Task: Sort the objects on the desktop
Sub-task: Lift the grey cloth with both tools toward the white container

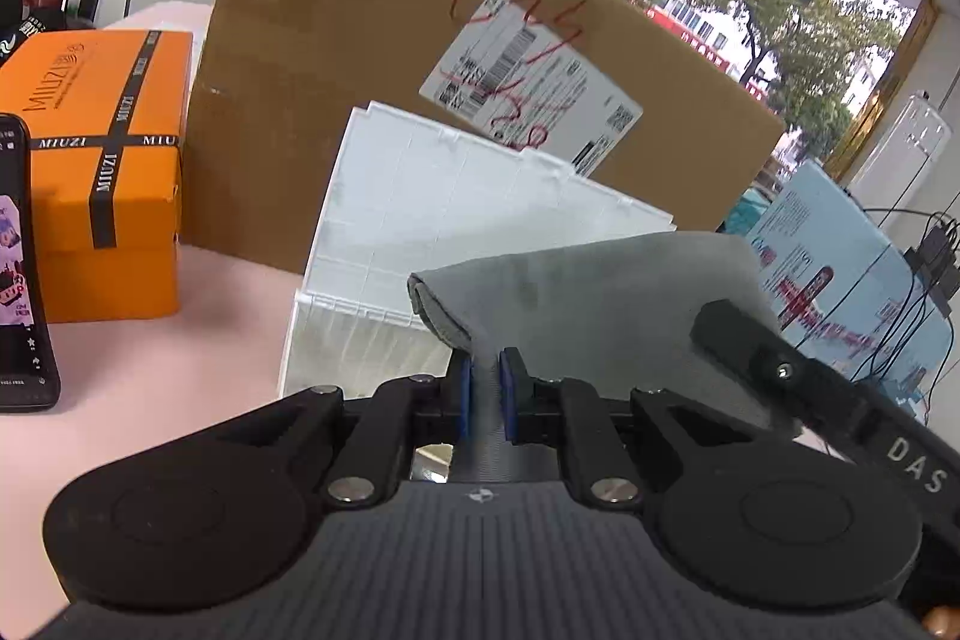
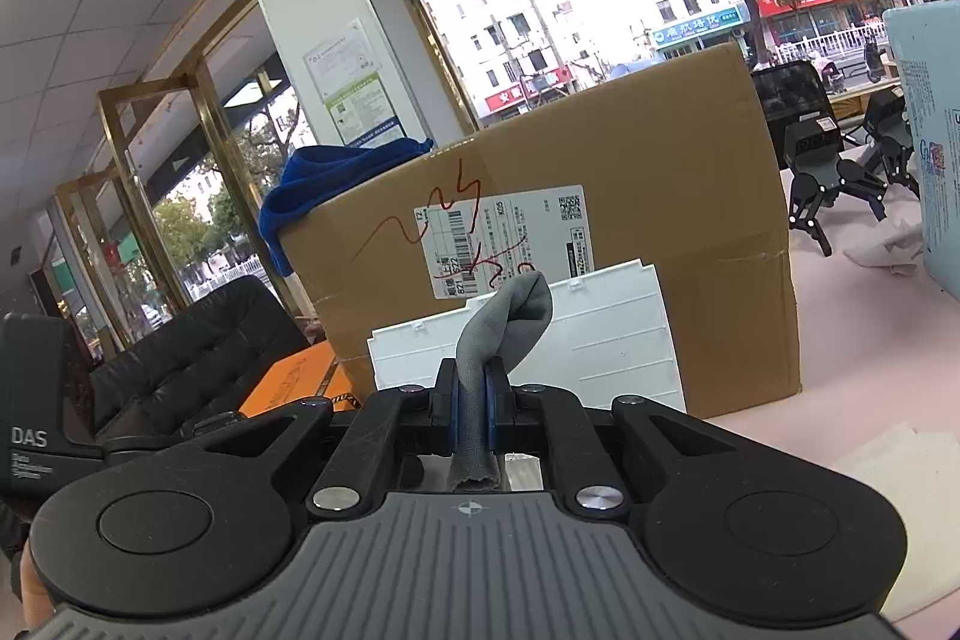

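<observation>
The left gripper point(image 1: 485, 388) and the right gripper point(image 2: 473, 400) both have their jaws clamped on a grey cloth point(image 1: 576, 292), held at lower centre of each frame before a white bin point(image 1: 456, 196) and cardboard box point(image 1: 336, 40).

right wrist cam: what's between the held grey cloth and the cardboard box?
The white plastic panel stands upright between the grey cloth and the cardboard box; the right wrist view shows it best.

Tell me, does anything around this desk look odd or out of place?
Yes: a blue cloth is slumped over the top corner of the big cardboard box, and red scribble runs across the box's shipping label. Both grippers are pinching one grey cloth.
</observation>
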`<state>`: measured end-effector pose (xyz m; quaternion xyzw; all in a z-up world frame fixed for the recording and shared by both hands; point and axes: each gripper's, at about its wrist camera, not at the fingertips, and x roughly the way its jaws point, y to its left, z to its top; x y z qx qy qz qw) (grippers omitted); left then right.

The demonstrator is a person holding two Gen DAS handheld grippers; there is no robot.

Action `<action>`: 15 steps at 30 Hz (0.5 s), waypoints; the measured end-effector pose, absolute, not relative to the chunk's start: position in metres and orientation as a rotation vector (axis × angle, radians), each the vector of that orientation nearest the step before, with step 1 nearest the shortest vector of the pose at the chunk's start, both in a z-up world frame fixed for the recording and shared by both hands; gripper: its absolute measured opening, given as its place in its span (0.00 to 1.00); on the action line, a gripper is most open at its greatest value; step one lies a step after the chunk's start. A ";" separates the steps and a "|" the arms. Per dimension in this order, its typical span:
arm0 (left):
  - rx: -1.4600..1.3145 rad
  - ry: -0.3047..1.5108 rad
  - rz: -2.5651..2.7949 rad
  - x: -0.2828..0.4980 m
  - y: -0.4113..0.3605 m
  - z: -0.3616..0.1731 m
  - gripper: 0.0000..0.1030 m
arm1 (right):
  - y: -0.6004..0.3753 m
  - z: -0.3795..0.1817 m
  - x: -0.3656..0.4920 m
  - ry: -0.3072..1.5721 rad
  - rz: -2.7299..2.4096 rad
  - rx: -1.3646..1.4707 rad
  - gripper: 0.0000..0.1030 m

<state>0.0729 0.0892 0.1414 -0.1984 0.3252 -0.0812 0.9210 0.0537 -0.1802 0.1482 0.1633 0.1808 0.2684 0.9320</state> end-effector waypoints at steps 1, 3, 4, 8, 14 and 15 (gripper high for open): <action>-0.398 0.679 -0.164 0.075 0.089 0.139 0.08 | -0.180 0.147 0.054 0.381 0.547 0.335 0.08; -0.377 0.701 -0.158 0.080 0.087 0.135 0.08 | -0.179 0.141 0.060 0.414 0.534 0.336 0.08; -0.374 0.715 -0.159 0.082 0.087 0.133 0.08 | -0.178 0.138 0.064 0.432 0.527 0.336 0.08; -0.365 0.769 -0.162 0.092 0.084 0.122 0.08 | -0.176 0.125 0.074 0.503 0.522 0.343 0.08; -0.352 0.854 -0.164 0.104 0.078 0.108 0.09 | -0.169 0.109 0.087 0.585 0.529 0.324 0.08; -0.351 0.865 -0.160 0.106 0.078 0.106 0.09 | -0.169 0.106 0.089 0.595 0.524 0.319 0.08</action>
